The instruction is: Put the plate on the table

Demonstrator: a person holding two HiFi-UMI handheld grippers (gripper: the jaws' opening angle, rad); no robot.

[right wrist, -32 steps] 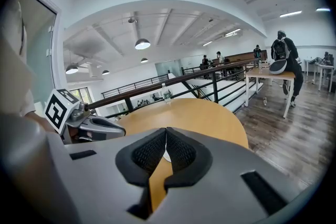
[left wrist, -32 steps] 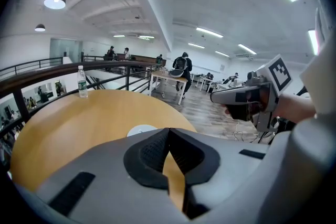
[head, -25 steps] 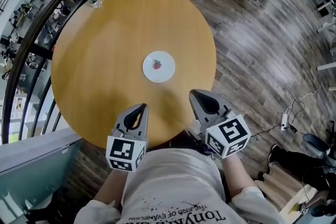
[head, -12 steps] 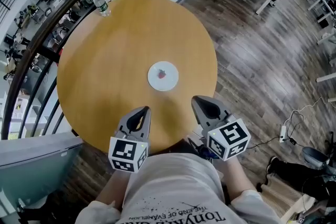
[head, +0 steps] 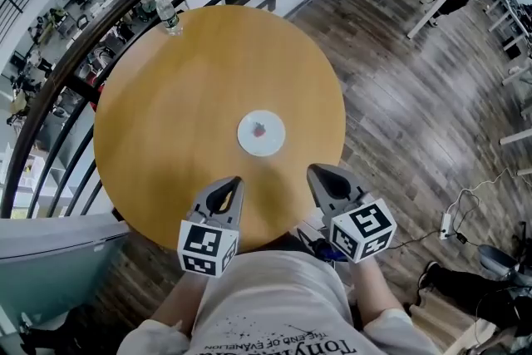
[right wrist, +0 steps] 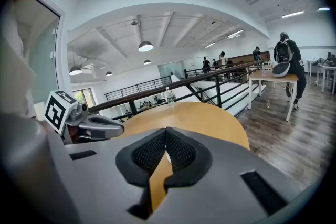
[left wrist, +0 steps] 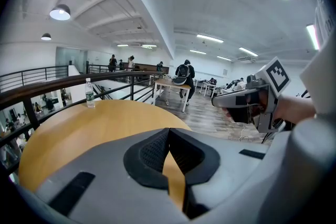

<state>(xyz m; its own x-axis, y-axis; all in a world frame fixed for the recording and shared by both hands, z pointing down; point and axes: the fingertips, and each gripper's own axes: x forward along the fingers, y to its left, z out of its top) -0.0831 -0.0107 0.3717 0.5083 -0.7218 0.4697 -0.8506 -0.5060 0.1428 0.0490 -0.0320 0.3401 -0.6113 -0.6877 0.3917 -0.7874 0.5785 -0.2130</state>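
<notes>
My left claw [head: 233, 181] and right claw [head: 316, 171] stay shut and empty at the table [head: 166, 96] edge, the small white plate [head: 271, 140], red-spotted, lying flat mid-table.

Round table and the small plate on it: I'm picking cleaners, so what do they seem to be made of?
Round table: likely wood or wood-look laminate, honey-coloured, smooth with a soft sheen. Plate: white and smooth, maybe ceramic or plastic; too small to tell.
</notes>
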